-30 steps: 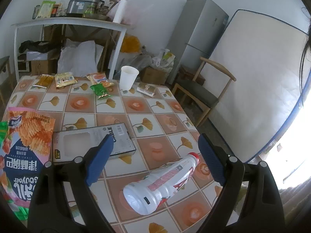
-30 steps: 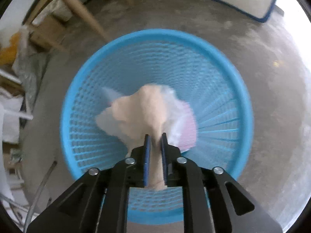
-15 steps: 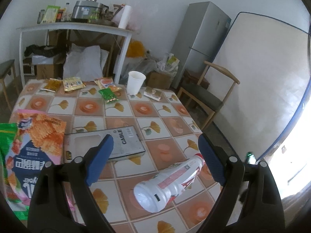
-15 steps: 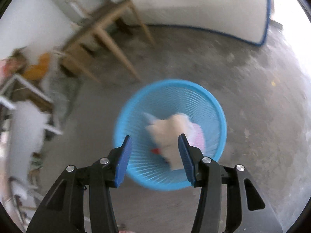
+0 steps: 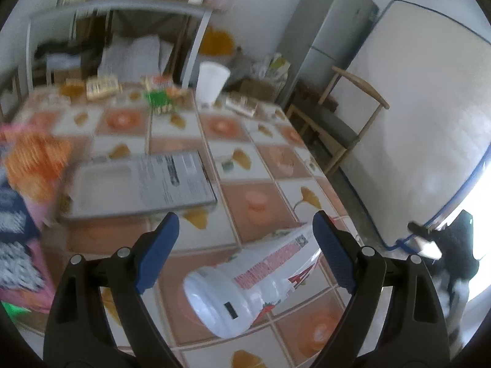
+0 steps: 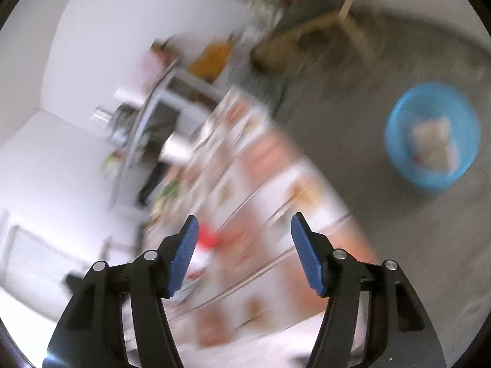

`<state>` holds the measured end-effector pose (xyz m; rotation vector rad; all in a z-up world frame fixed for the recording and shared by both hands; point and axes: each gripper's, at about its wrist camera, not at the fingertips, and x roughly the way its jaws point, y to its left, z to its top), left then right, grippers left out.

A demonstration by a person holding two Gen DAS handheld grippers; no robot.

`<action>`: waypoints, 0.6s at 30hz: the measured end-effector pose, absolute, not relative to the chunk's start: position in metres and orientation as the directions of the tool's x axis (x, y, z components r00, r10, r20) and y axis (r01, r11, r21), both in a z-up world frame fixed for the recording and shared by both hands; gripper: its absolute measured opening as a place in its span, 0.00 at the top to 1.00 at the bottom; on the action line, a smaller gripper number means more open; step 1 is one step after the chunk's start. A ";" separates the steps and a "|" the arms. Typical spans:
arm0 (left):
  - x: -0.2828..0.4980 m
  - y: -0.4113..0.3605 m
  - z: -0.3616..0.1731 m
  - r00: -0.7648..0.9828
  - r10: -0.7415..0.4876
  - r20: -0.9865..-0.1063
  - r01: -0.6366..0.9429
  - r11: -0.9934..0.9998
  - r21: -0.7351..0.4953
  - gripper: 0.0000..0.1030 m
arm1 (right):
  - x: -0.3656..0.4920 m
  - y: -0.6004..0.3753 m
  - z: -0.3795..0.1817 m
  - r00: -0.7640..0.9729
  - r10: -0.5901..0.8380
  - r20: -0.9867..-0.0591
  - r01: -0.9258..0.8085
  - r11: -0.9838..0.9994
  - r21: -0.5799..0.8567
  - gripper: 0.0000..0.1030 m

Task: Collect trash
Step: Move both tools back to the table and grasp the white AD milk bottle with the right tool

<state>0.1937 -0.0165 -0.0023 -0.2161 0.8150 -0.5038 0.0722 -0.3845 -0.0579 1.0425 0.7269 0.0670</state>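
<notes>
the right tongs (image 6: 244, 236), just opening and empty, have swung from over the one blue basket (image 6: 431, 136) to the desk (image 6: 276, 214); the left tongs (image 5: 245, 242) gape over one white bottle (image 5: 245, 288).

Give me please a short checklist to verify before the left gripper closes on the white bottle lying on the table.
1. Left gripper open wide: ok.
2. White bottle lies between its fingers: ok, pads not touching it.
3. Bottle fully on the table, away from the edge: not ok, it lies close to the edge.
4. Right gripper empty: ok, jaws have just been opening, nothing between them.
5. Blue basket on the floor ready: ok, blurred.
6. Bottle empty or capped: cannot tell.
</notes>
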 end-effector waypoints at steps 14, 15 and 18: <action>0.162 -0.013 -0.036 0.409 -0.695 -0.591 0.360 0.718 -0.595 0.18 | 0.139 -0.284 -0.091 0.633 0.586 -0.505 0.302 0.414 0.859 0.41; 0.159 -0.014 -0.039 0.395 -0.710 -0.582 0.365 0.703 -0.610 0.18 | 0.144 -0.282 -0.089 0.627 0.585 -0.515 0.304 0.425 0.853 0.41; 0.149 -0.020 -0.041 0.361 -0.745 -0.561 0.401 0.667 -0.627 0.18 | 0.155 -0.277 -0.086 0.599 0.581 -0.552 0.307 0.470 0.828 0.41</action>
